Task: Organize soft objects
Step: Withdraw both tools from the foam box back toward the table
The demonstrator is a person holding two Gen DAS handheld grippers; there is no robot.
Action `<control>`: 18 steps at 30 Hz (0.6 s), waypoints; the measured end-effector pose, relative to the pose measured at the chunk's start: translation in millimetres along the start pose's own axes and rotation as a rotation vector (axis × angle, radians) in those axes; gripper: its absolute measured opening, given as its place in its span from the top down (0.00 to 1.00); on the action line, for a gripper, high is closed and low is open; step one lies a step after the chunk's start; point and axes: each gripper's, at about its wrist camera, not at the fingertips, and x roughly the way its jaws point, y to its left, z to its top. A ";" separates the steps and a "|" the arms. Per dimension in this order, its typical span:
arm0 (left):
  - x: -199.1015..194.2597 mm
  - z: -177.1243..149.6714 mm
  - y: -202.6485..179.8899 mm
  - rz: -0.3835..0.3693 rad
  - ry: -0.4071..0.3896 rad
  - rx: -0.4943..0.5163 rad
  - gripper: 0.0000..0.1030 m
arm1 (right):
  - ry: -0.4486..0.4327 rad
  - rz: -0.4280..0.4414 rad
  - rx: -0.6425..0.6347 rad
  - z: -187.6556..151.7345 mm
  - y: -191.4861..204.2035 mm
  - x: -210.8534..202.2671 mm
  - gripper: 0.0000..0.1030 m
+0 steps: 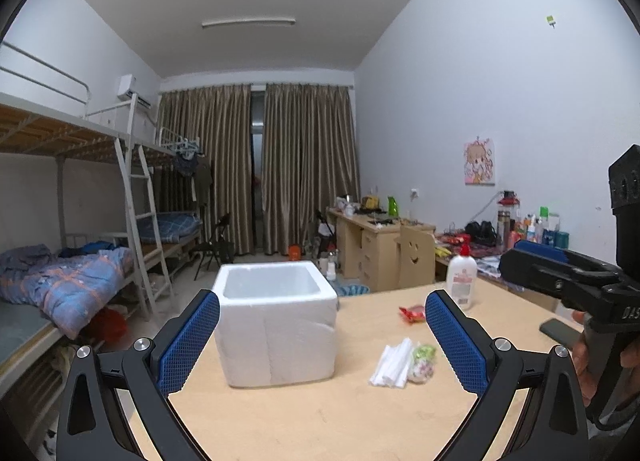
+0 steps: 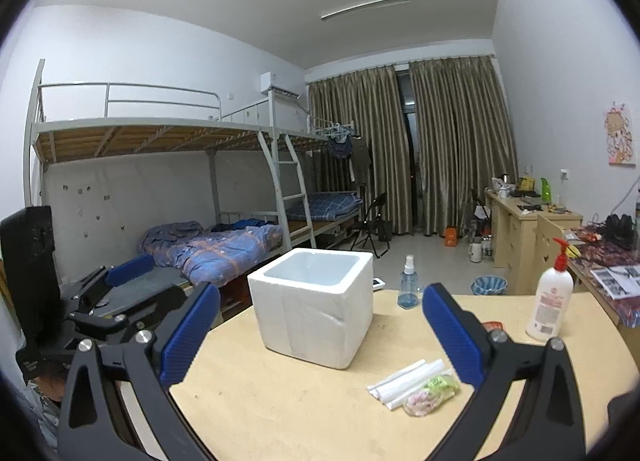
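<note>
Here, both my grippers are wide open and hold nothing.
My left gripper (image 1: 322, 345) and right gripper (image 2: 320, 335) face the box (image 1: 276, 321); the bottle (image 2: 549, 301) label is too small to read.

"DAS" on the right gripper (image 1: 532, 257) body

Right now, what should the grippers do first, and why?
Probably lower the right hand-held gripper onto the white foam strips and close on them. Both it and the left hand-held gripper are open and empty, the strips lie nearest the right one, and the foam box beside them looks empty.
</note>
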 end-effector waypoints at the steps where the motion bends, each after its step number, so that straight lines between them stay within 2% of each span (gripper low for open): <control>1: -0.7 -2.1 -1.4 0.000 0.002 0.002 0.00 | -0.003 -0.002 0.008 -3.1 -0.4 -3.2 0.00; 6: -11.1 -17.3 -7.2 -0.029 -0.011 -0.033 0.00 | -0.009 -0.026 0.028 -15.1 -3.4 -17.4 0.00; 10: -18.8 -29.6 -11.7 -0.025 -0.035 -0.047 0.00 | -0.003 -0.048 0.037 -27.4 -4.1 -27.5 0.00; 18: -26.4 -50.0 -23.5 -0.038 -0.015 -0.027 0.00 | 0.012 -0.095 0.044 -50.5 -4.4 -43.9 0.00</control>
